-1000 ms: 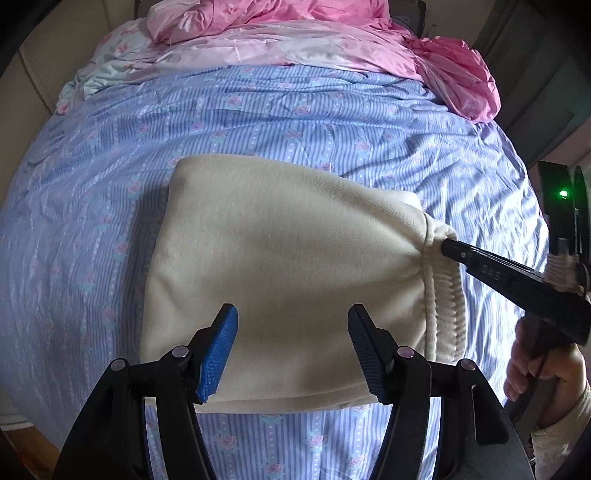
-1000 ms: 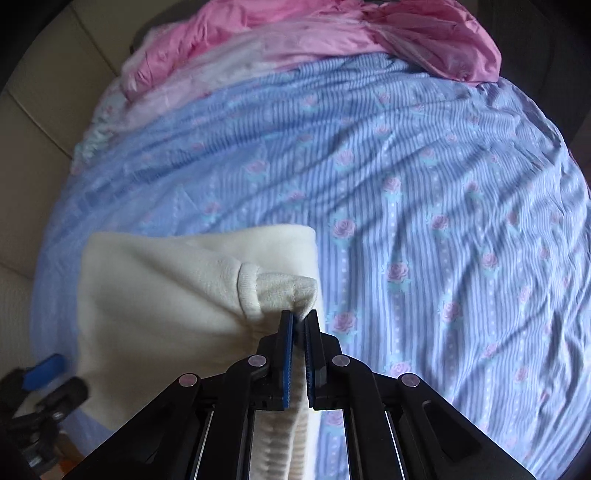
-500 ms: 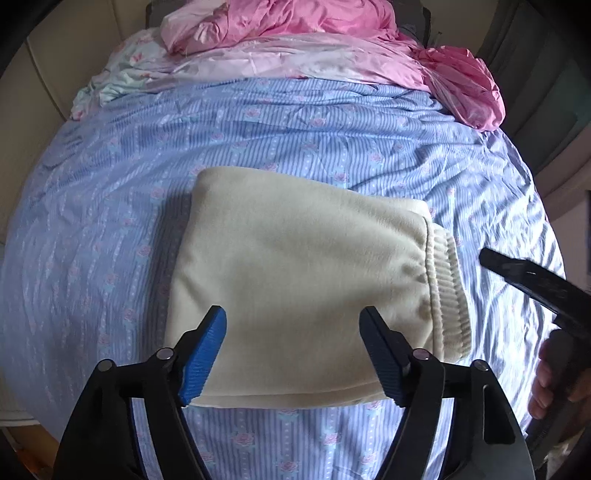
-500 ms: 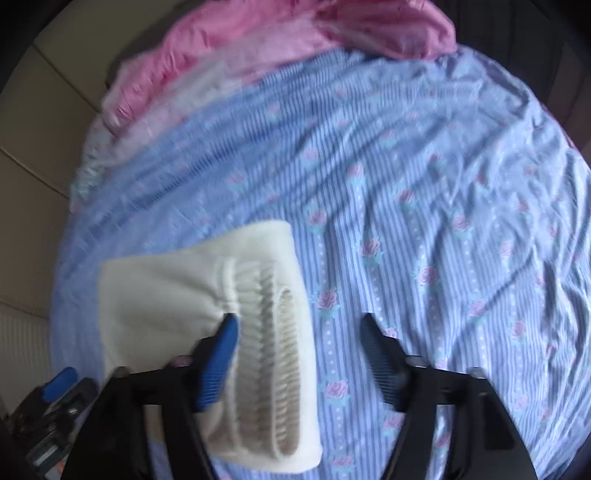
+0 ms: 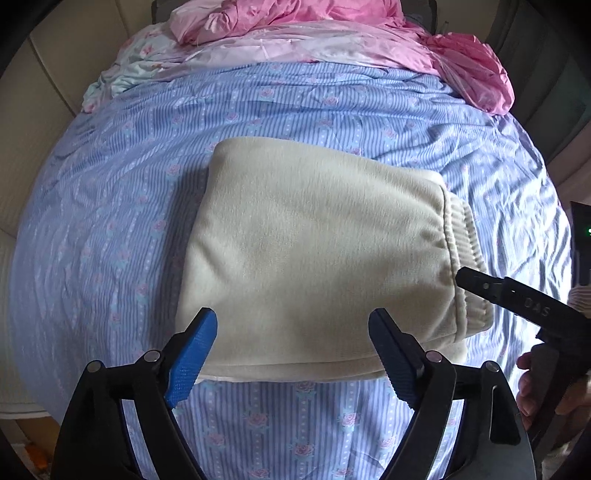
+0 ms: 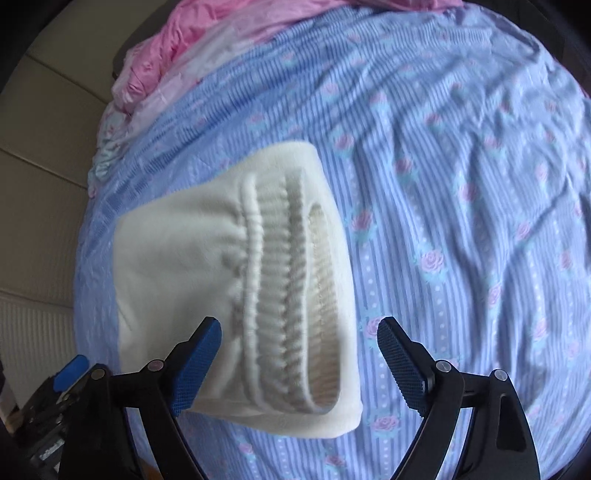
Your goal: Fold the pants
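Fleece pants (image 5: 314, 258), cream and folded into a thick pad, lie mid-bed on the striped sheet (image 5: 110, 221). Soft, light, springy; take the ribbed waistband (image 6: 291, 295) at three o'clock. Your left tool (image 5: 291, 354) and right tool (image 6: 299, 358) are opening, holding nothing.

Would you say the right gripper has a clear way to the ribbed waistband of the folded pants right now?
Probably yes: the right gripper, jaws opening and empty, points at the waistband of the pants, with nothing between.

Blue striped rose-print sheet (image 5: 295, 99) covers the bed; pink bedding (image 5: 332, 22) heaped at its far end; perhaps a radiator (image 6: 33, 325) alongside.
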The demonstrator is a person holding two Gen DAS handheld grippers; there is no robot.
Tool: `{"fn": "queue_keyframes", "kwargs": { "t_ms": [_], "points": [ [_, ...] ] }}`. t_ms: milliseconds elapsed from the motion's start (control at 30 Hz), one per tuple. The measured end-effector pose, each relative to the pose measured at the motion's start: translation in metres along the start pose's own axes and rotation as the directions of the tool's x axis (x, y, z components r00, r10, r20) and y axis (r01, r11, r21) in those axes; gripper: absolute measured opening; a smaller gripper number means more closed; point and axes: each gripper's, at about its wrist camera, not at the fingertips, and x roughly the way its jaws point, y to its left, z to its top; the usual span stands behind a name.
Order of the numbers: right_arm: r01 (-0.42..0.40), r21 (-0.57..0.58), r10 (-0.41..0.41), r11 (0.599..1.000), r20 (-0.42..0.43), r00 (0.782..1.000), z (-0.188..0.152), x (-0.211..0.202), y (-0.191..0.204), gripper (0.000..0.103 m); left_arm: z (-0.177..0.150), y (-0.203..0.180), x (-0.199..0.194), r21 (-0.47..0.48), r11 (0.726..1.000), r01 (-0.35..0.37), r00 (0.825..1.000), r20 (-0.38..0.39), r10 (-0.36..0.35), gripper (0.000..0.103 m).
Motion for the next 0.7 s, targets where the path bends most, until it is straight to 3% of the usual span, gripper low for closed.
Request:
{"fn": "queue_keyframes", "kwargs": {
  "t_ms": [267, 433, 533, 567, 633, 700],
  "points": [
    [-0.094, 0.107, 0.101, 0.99, -0.066, 0.993, -0.003, 0.036, -0.03, 0.088, 0.0, -0.006, 0.009, 0.015, 1.0, -0.01, 1.0, -0.019, 0.01, 0.084],
    [-0.195, 0.254, 0.225, 0.947, -0.094, 0.97, -0.011, 0.059, -0.054, 0.091, 0.001, -0.006, 0.014, 0.017, 1.0, -0.009, 0.999, -0.033, 0.01, 0.084],
    [-0.212, 0.267, 0.243, 0.94, -0.089, 0.966, -0.016, 0.06, -0.055, 0.09, 0.001, 0.002, 0.017, -0.005, 1.0, -0.011, 0.999, -0.041, 0.011, 0.084],
    [-0.212, 0.266, 0.242, 0.94, -0.089, 0.966, -0.016, 0.06, -0.055, 0.088, 0.002, 0.004, 0.018, -0.012, 1.0, -0.013, 0.999, -0.043, 0.012, 0.084],
    [-0.238, 0.287, 0.274, 0.928, -0.091, 0.957, -0.017, 0.061, -0.055, 0.064, 0.003, 0.012, 0.02, -0.036, 0.999, -0.013, 0.999, -0.05, 0.011, 0.084],
    [-0.26, 0.317, 0.302, 0.912, -0.091, 0.949, -0.018, 0.059, -0.054, 0.058, 0.004, 0.02, 0.023, -0.058, 0.998, -0.013, 0.998, -0.056, 0.01, 0.084]
  ]
}}
